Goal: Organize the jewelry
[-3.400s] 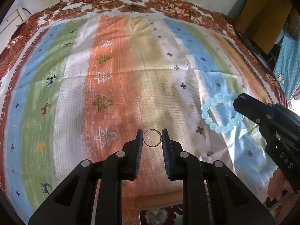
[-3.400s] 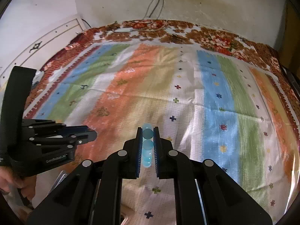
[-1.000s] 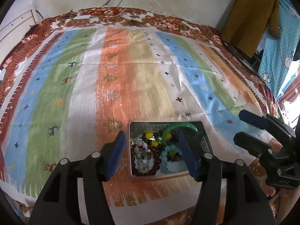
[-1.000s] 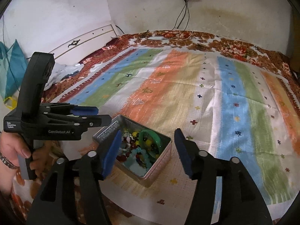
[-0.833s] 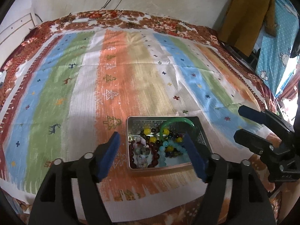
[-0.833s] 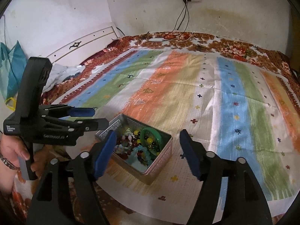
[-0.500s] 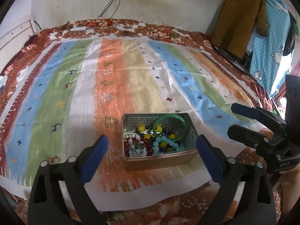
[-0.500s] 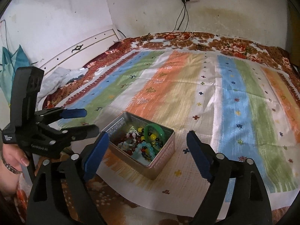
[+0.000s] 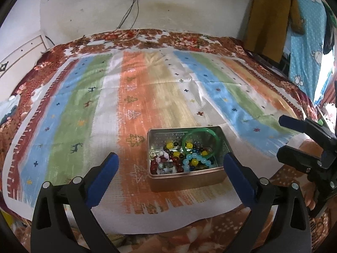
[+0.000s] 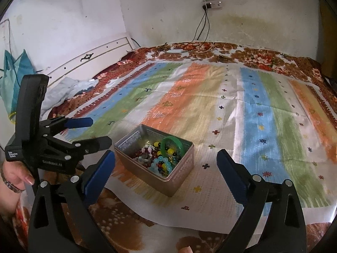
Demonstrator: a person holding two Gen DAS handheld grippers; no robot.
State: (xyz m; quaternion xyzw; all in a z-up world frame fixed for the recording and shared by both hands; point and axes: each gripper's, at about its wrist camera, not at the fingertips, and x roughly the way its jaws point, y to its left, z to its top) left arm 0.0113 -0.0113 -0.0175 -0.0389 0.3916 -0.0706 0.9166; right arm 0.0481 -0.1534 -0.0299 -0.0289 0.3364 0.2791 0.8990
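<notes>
An open metal tin (image 9: pixel 185 178) (image 10: pixel 181 168) stands on the striped cloth near its front edge. Inside lie a green bangle (image 9: pixel 217 139) (image 10: pixel 168 140), a pale blue bead bracelet (image 9: pixel 194 158) (image 10: pixel 158 161) and several mixed beads. My left gripper (image 9: pixel 171 158) hangs open just in front of the tin, with nothing between its fingers. My right gripper (image 10: pixel 165 154) is held back on the tin's right side; its jaws are opening and empty. Each gripper shows in the other's view: the right gripper (image 9: pixel 282 136) and the left gripper (image 10: pixel 100 131).
The striped cloth (image 9: pixel 160 88) covers a floral bedspread (image 9: pixel 189 40) on a bed. A wall with a power strip (image 10: pixel 211 4) and hanging cables is behind. Crumpled clothes (image 10: pixel 67 88) lie by the headboard; fabrics (image 9: pixel 271 16) hang at the right. A person's hand (image 10: pixel 14 175) holds the left gripper.
Earlier the left jaws held a thin ring and the right held the blue bracelet over the cloth. Both jaws have since spread wide and drawn back from the tin, empty.
</notes>
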